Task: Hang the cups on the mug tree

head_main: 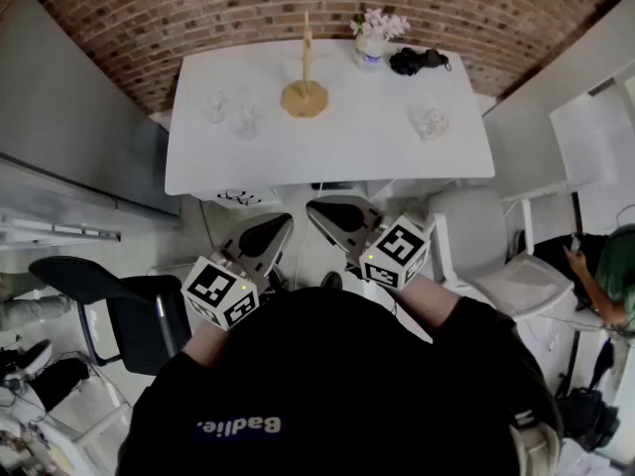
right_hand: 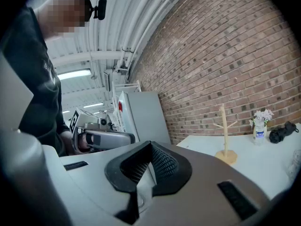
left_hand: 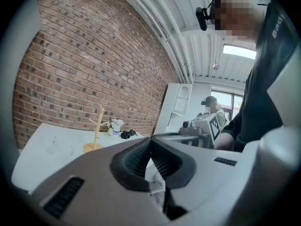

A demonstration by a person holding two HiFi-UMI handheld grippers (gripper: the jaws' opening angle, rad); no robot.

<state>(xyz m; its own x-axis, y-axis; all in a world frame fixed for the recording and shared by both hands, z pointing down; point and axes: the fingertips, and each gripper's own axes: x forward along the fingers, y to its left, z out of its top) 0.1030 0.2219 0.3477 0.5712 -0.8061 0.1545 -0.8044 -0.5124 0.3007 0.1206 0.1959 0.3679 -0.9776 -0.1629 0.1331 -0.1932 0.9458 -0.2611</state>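
A wooden mug tree (head_main: 305, 89) stands on the far middle of the white table (head_main: 327, 152). Two clear glass cups (head_main: 230, 115) sit to its left and another clear cup (head_main: 430, 123) to its right. Both grippers are held close to my body, short of the table's near edge and away from every cup. My left gripper (head_main: 264, 236) is shut with nothing in it, and so is my right gripper (head_main: 335, 216). The left gripper view shows shut jaws (left_hand: 150, 140) with the mug tree (left_hand: 96, 134) far off; the right gripper view shows the same (right_hand: 150, 146), with the tree (right_hand: 225, 138) to the right.
A flower vase (head_main: 372, 34) and a black object (head_main: 417, 60) sit at the table's far edge. A black chair (head_main: 109, 300) stands at the left, a white chair (head_main: 496, 246) at the right. A brick wall runs behind the table. A person (head_main: 610, 276) stands at the far right.
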